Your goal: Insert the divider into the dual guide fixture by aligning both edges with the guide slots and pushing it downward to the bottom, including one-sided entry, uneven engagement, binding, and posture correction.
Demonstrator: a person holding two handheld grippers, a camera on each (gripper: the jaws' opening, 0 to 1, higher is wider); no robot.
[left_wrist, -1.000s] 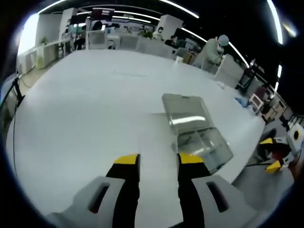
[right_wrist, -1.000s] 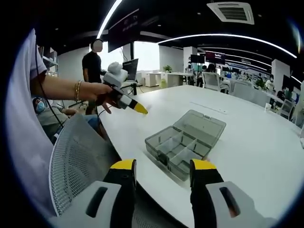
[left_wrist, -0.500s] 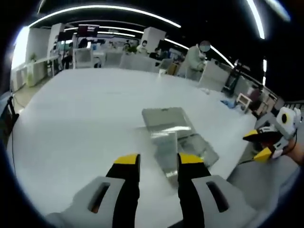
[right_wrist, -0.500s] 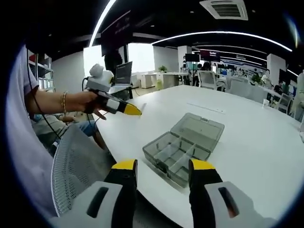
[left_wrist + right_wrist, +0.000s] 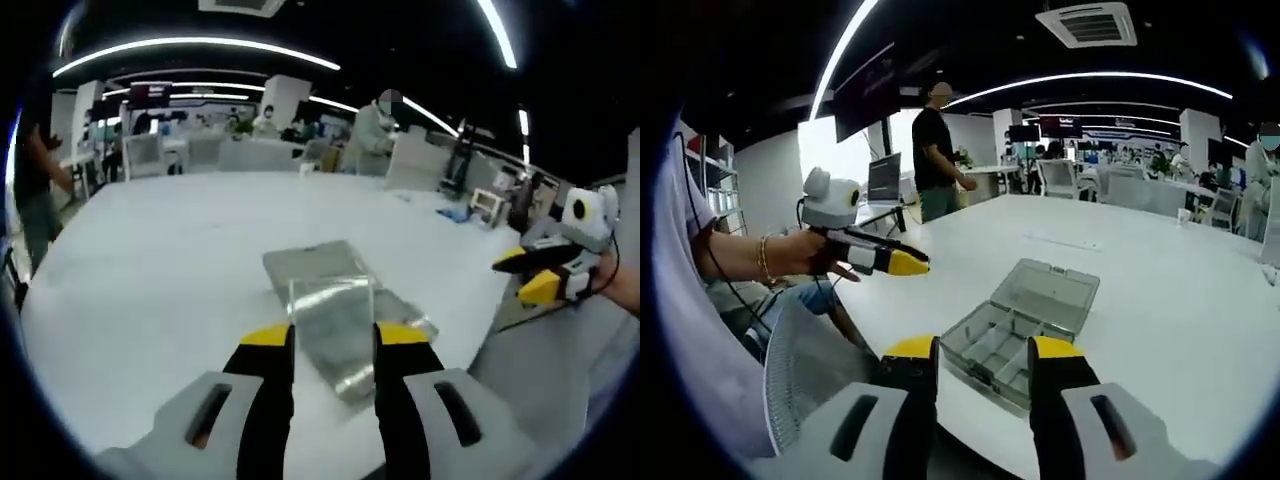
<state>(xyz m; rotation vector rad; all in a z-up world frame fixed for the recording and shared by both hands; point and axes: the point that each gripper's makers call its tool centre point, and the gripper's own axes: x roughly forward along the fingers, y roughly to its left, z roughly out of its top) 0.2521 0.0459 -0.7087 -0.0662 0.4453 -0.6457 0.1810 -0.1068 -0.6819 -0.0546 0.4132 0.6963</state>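
**Two tool-mounted views crossing over one table**

The left gripper view looks forward along the left tool (image 5: 330, 345) across the white table (image 5: 150, 260), with the clear compartment box (image 5: 335, 320) close ahead and the right tool (image 5: 545, 272) entering at its right side. The right gripper view looks from the table's edge, along the right tool (image 5: 983, 352), at the same box (image 5: 1025, 320), with the left tool (image 5: 895, 260) at its left. Both views share box and table.
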